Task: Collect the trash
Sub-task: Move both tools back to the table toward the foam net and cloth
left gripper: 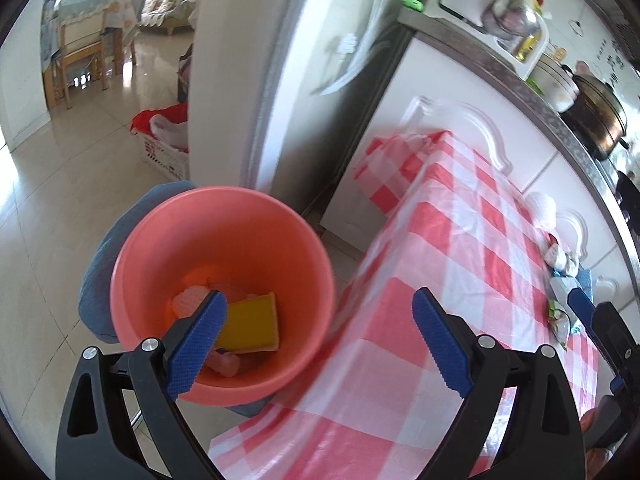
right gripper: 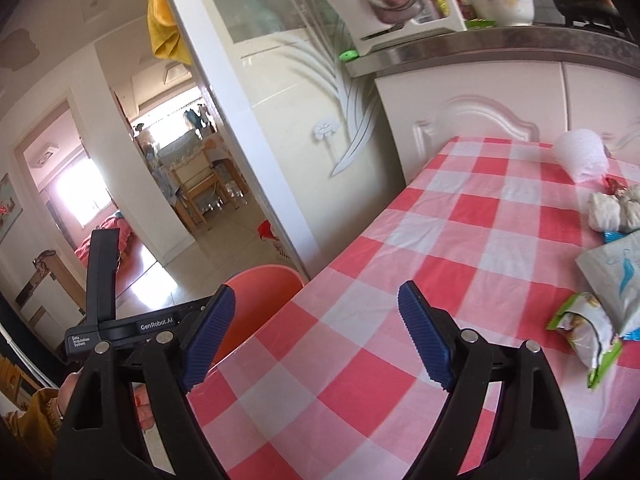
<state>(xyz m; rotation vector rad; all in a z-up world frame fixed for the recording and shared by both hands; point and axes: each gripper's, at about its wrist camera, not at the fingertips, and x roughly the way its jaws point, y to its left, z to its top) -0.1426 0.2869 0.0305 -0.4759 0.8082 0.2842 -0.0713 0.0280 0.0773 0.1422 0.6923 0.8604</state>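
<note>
Right wrist view shows the checked table (right gripper: 460, 240) with the remaining trash along its far right edge: a white foam piece (right gripper: 580, 156), crumpled tissues (right gripper: 614, 206) and a green snack wrapper (right gripper: 586, 330), its long axis running away from the camera. The right gripper (right gripper: 316, 332), jaws wide and empty, sits nearer; the left gripper (left gripper: 316, 340), equally wide and empty, hangs over the pink bin (left gripper: 224, 260).

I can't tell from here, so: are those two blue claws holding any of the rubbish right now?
No. The left gripper over the pink bin and the right gripper over the checked tablecloth are both open with nothing between them.
</note>
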